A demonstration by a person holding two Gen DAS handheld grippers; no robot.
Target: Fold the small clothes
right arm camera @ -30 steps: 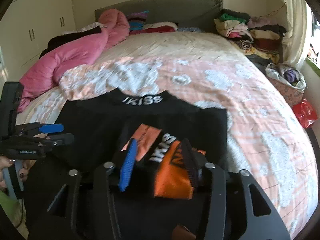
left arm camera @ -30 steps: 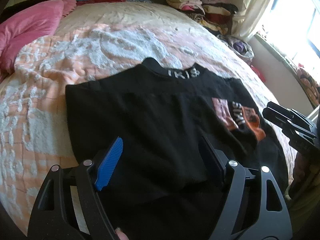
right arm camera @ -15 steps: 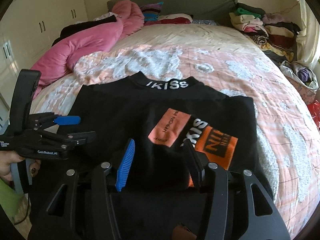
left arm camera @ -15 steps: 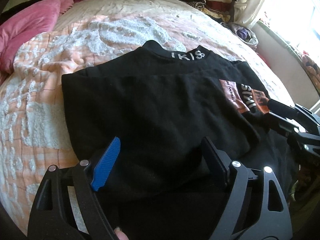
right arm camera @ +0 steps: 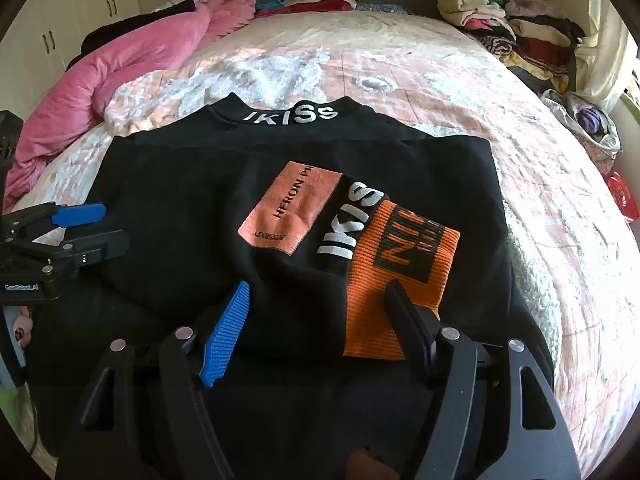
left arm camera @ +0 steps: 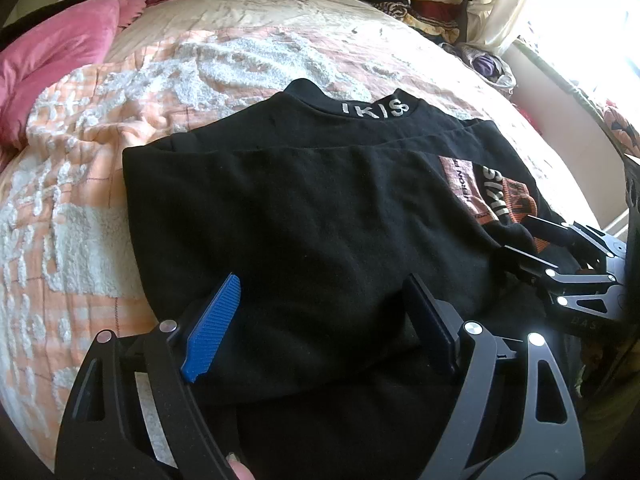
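Gripping the black top's near fold evenly suited both grippers; left gripper stood spread, right gripper had just widened, empty.

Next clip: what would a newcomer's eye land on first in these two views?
The black sweatshirt spread across the near half of the bed, its orange cuff and pink patch folded onto its right side. Then the pink duvet bunched far left and the heaped clothes far right.

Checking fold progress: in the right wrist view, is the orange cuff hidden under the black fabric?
No, the orange cuff lies on top of the black garment.
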